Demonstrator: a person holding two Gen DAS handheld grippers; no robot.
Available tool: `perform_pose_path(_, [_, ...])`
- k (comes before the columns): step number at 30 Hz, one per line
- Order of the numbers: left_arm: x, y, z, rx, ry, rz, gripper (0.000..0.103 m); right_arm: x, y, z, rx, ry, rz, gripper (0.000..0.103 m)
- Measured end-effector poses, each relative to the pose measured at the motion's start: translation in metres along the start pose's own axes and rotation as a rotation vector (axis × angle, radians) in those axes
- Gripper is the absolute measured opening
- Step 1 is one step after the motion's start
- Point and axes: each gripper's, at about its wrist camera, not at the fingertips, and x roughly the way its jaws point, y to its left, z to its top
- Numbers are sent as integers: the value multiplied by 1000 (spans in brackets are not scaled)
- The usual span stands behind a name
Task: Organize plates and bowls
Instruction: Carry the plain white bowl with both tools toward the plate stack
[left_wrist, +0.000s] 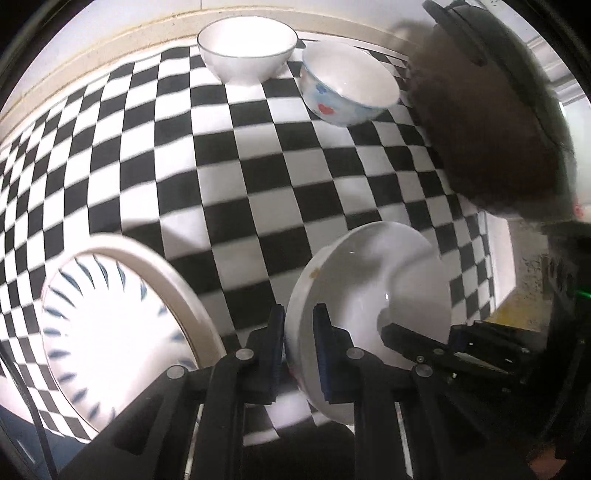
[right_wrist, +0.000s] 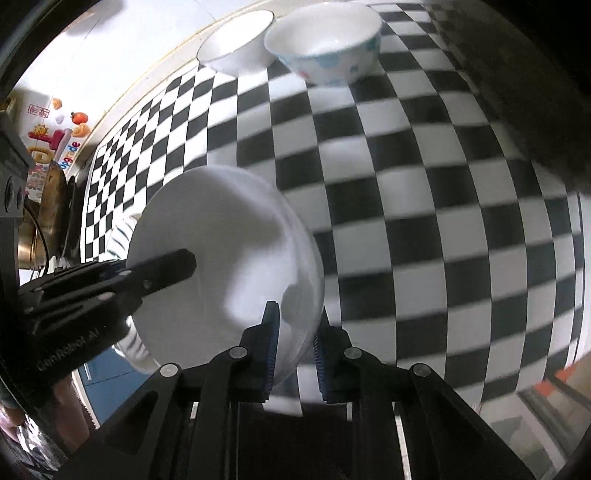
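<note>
A plain white bowl (left_wrist: 369, 273) hangs tilted above the checkered tablecloth (left_wrist: 221, 166), held from both sides. My left gripper (left_wrist: 298, 314) is shut on its left rim, one pad inside and one outside. My right gripper (right_wrist: 295, 314) is shut on the opposite rim of the same bowl (right_wrist: 221, 229). In the left wrist view the right gripper (left_wrist: 417, 339) shows at the bowl's far edge. In the right wrist view a finger (right_wrist: 166, 267) of the left gripper reaches into the bowl.
A plate with blue strokes (left_wrist: 107, 332) lies at the lower left on a larger cream plate. At the back stand a white bowl with a thin dark rim (left_wrist: 247, 48) and a flowered bowl (left_wrist: 347, 88). A large dark blurred shape (left_wrist: 487, 110) fills the right.
</note>
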Motion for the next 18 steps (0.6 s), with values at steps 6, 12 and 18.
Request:
perform_pose_path(6, [13,-12,-27,8,22,-5,13,1,-16,-26,6,5,-4,18])
perform_pose_path(12, [34,-16,-45,-82,28,13,13,10,-30,-33,-95,33,-27,18])
perform_pose_path(18, [42,-11,-52,-201,-9,69,13,30,-33,-34,-228,99,-8,18])
